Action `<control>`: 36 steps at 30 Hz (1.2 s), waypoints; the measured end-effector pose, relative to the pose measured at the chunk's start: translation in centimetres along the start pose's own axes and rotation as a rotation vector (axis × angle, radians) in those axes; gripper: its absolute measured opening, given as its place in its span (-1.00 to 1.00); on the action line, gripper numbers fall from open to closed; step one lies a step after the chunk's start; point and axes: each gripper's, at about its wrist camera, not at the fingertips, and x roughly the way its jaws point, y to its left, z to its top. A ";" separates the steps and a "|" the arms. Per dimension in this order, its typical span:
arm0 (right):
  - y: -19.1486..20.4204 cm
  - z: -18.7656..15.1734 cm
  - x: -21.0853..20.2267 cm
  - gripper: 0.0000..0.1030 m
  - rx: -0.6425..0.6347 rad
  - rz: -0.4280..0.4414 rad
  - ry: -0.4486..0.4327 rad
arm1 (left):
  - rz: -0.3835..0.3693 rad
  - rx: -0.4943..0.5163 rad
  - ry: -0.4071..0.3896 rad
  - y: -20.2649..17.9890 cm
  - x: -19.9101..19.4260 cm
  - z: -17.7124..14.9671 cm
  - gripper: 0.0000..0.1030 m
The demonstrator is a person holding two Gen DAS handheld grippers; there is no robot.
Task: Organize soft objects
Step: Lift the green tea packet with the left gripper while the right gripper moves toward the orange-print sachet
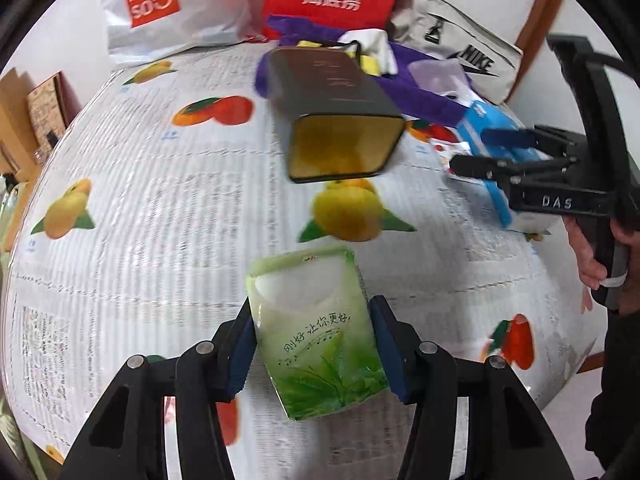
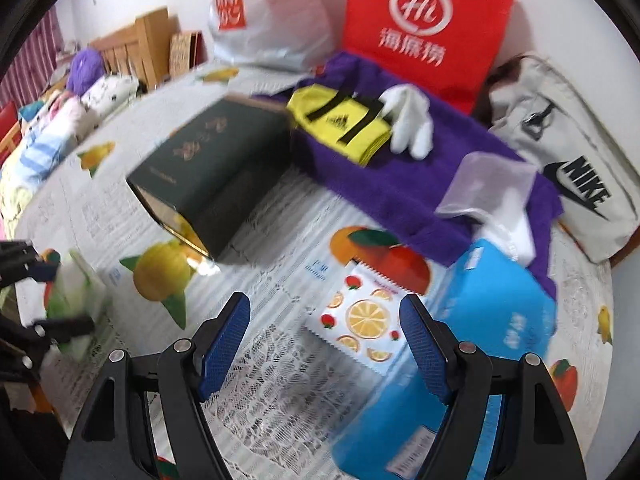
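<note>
Tissue pack: we see a green tissue pack point(image 1: 320, 332) in the left gripper point(image 1: 316, 350); its jaws pinch the pack from both sides, and the pack hangs over the tabletop point(image 1: 140, 208).
Left gripper from the other side: in the right wrist view we see it at the far left edge point(image 2: 60, 300), blurry, with the green pack in it.
Right gripper: we see the right gripper point(image 2: 324, 344) with its jaws spread wide and nothing between the blue pads point(image 2: 226, 344).
Under the right gripper: a small packet with orange slices on it point(image 2: 360, 322) lies flat on the tabletop, and a blue pack point(image 2: 496, 312) lies just beside it.
Dark box: a dark box point(image 1: 336, 112) lies on its side in the middle of the tabletop, its open gold end facing us.
Purple towel: a purple towel point(image 2: 384, 184) lies behind the box, with a yellow bag point(image 2: 340, 124) and a white glove point(image 2: 412, 120) on top.
Back of the tabletop: we see a red bag point(image 2: 424, 28), a white shopping bag point(image 2: 272, 20) and a grey bag point(image 2: 572, 160).
Hand: a hand point(image 1: 592, 256) holds the right gripper's handle.
</note>
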 end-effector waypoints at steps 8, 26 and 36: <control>0.8 0.2 2.3 0.49 0.064 -0.108 0.043 | 0.022 -0.049 -0.027 3.9 -0.5 0.1 0.01; 0.8 -0.2 3.5 -0.99 -0.041 -0.223 0.184 | -0.098 -0.119 -0.059 7.5 -1.1 -0.3 0.01; 2.2 -2.2 0.0 -1.00 0.049 -0.022 0.112 | -0.099 -0.117 -0.059 7.7 -1.2 -0.4 0.01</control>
